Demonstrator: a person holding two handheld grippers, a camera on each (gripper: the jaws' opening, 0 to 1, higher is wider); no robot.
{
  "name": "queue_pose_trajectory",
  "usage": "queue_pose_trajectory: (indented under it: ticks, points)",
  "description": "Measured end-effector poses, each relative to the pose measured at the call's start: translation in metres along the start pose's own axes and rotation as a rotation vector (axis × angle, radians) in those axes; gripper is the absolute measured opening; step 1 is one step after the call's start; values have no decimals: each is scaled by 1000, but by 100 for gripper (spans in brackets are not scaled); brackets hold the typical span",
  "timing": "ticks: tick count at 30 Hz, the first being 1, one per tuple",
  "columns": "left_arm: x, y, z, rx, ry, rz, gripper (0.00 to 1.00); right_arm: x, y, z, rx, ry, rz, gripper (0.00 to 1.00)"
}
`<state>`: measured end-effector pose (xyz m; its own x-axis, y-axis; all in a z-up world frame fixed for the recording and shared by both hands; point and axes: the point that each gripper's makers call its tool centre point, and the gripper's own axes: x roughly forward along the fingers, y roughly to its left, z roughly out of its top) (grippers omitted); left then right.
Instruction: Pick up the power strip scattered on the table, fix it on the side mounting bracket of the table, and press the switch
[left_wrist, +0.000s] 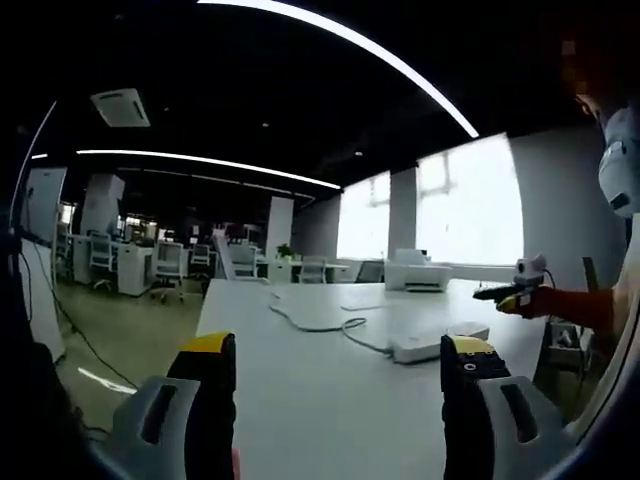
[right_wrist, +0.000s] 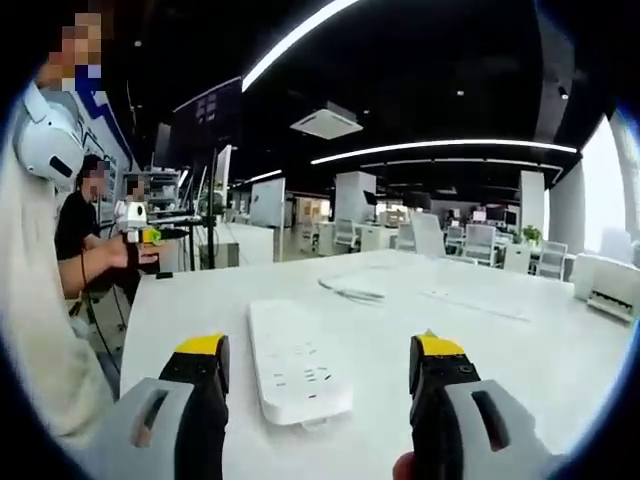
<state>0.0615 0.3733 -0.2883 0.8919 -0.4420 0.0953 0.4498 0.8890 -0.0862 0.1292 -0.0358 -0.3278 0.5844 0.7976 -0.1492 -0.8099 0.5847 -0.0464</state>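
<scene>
Left gripper view: the left claw stands wide, its two yellow-tipped jaws apart above the white surface and holding nothing. The white power strip lies flat on the surface beyond the right-hand jaw, apart from it, with its white cable looping away across the surface toward the far side. A white printer sits at the far end of the surface near the bright windows. At the right edge a person's red sleeve reaches in, the hand holding a small dark object that cannot be identified

Right gripper view: the right claw is likewise wide and empty. The power strip lies between its two jaws on the surface, touching neither, sockets facing up. Seated people work at another desk at left
</scene>
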Motion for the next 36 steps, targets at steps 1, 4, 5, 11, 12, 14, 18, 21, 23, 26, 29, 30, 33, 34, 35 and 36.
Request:
queue_pose_trajectory:
  ticks: [1,4,5,11,12,14,18,21,23,26,29,30,33,34,35,36]
  points:
    - [0,0,0,0,0,-1,88,1,0,-2,2,4,2,70]
    - [0,0,1,-1,-3,0,88,2,0,-6,6,13,7,70]
    - [-1,0,1,-2,-3,1,88,3,0,-7,9,15,8,70]
    - [-1,0,1,-2,-3,1,88,5,0,-14,15,33,15,71]
    - [-1,0,1,-2,-4,0,88,6,0,-16,16,37,16,71]
    - [-1,0,1,-3,-3,0,88,7,-1,-18,16,41,17,71]
    - [-1,0,1,-3,-3,1,88,9,1,-19,14,47,23,71]
    - [-1,0,0,-3,0,2,88,10,0,-22,11,57,23,71]
    - [0,-1,-1,-1,3,2,88,11,0,-24,11,65,24,71]
    - [1,-3,1,2,2,-1,88,12,1,-26,11,67,30,71]
    - [3,-4,0,2,3,-2,88,14,0,-29,9,76,34,71]
    - [4,-5,0,3,4,-3,88,14,1,-29,8,79,34,71]
    - [4,-6,-1,2,5,-7,88,16,3,-28,6,80,39,71]
    - [5,-6,-1,1,5,-7,88,16,4,-29,2,82,39,71]
    - [5,-6,-1,0,6,-7,88,17,4,-29,1,84,39,71]
    - [5,-6,-2,0,8,-7,88,18,4,-29,0,87,40,71]
